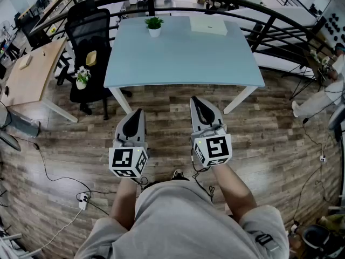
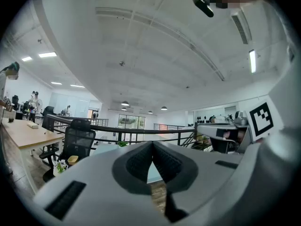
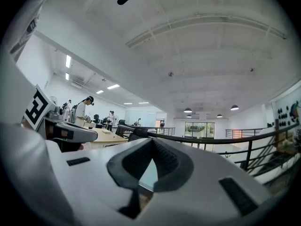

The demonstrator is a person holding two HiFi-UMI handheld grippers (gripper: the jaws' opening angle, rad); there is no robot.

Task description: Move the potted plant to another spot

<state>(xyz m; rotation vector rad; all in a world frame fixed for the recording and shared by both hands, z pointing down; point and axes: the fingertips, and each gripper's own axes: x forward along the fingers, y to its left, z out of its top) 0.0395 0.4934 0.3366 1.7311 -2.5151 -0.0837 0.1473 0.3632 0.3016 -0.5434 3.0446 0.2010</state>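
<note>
1. The potted plant (image 1: 154, 26), a little green thing in a white pot, stands upright near the far edge of the light blue table (image 1: 183, 63), a bit left of the middle. Nothing is touching it.
2. To its right along that same far edge lies a flat white box (image 1: 208, 25), clearly apart from the plant.
3. The left gripper (image 1: 138, 112) is out over the wood floor (image 1: 161, 144) on the near side of the table, well apart from the plant and pointing level toward it. Its jaws are pressed together at the tips with nothing between them.
4. The right gripper (image 1: 194, 100) is just beside the left one and in the same state: clamped right up and empty. From the head view its tip sits close to the table's near edge.
5. Left of the table there's a black office chair (image 1: 91, 34) with a small flower pot (image 1: 82, 79) and a tan bowl (image 1: 91, 58) on it.
6. Further left is a wooden desk (image 1: 27, 77).
7. A black railing (image 1: 226, 1) curves round behind the table.
8. Someone in white clothes (image 1: 318, 99) is at the right edge of the head view, well away from the table.
</note>
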